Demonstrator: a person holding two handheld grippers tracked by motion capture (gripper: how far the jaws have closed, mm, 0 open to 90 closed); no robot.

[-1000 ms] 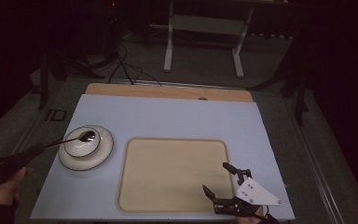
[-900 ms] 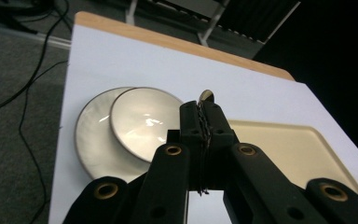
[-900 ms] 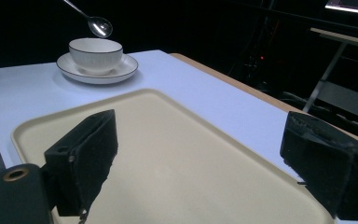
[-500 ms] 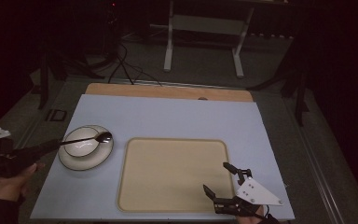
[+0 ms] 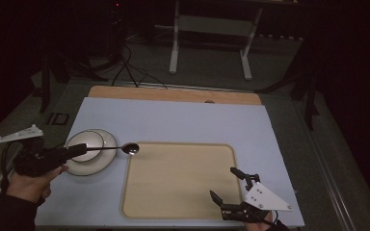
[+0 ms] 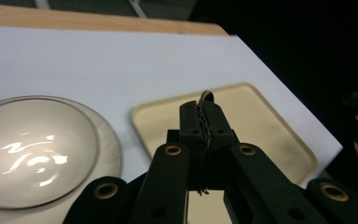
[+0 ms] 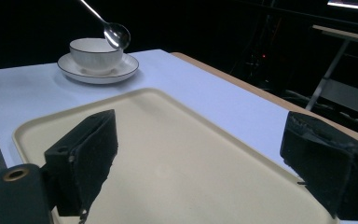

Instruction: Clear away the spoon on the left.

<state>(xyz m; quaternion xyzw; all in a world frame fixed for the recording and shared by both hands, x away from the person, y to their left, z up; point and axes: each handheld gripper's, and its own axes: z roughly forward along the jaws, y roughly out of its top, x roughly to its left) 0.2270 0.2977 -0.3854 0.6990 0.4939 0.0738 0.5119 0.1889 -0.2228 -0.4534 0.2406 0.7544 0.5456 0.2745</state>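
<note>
Since the earlier frame, spoon [image 5: 120, 147] has travelled rightward out of bowl [image 5: 87, 143]; its head now hangs at tray's [image 5: 178, 180] upper-left corner, left of frame centre. Left gripper [image 5: 79, 149] is clamped on its handle. Right gripper [image 5: 231, 185], lower right, stands apart, holding nothing.

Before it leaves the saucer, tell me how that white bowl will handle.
The bowl looks glazed and glossy, so probably slippery and breakable. It sits loose on its saucer, so a push may slide it. Its wide, low shape likely resists tipping.
</note>
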